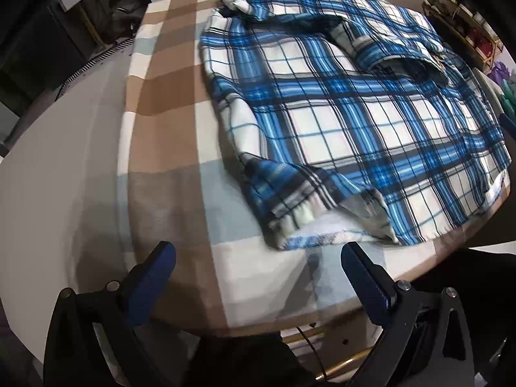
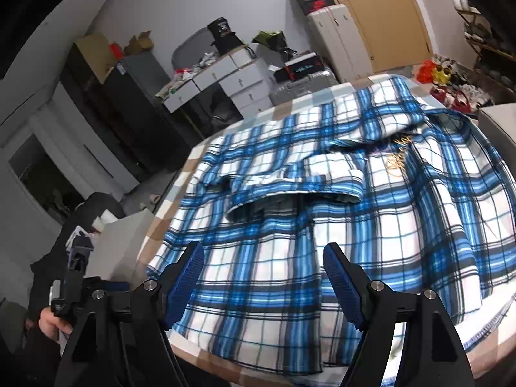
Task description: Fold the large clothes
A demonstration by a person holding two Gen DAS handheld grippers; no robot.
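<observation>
A large blue, white and black plaid shirt [image 1: 348, 119] lies spread on the checked table cover [image 1: 167, 103], one sleeve folded across its body. Its cuff [image 1: 300, 216] rests near the table's front edge. My left gripper [image 1: 258, 254] hangs open just in front of that cuff, nothing between its blue pads. In the right wrist view the same plaid shirt [image 2: 322, 225] fills the table, a folded sleeve [image 2: 290, 190] lying across it. My right gripper [image 2: 262, 258] stands open above the shirt's near hem, its jaws wide and empty.
The table cover [image 2: 171, 219] hangs over the table's edge. Behind stand white drawers [image 2: 232, 80], a black cabinet [image 2: 106, 96], a suitcase [image 2: 300, 90] and a wooden door [image 2: 387, 16]. A hand [image 2: 48, 322] holds the other gripper at lower left. Shelves [image 1: 464, 22] stand at the right.
</observation>
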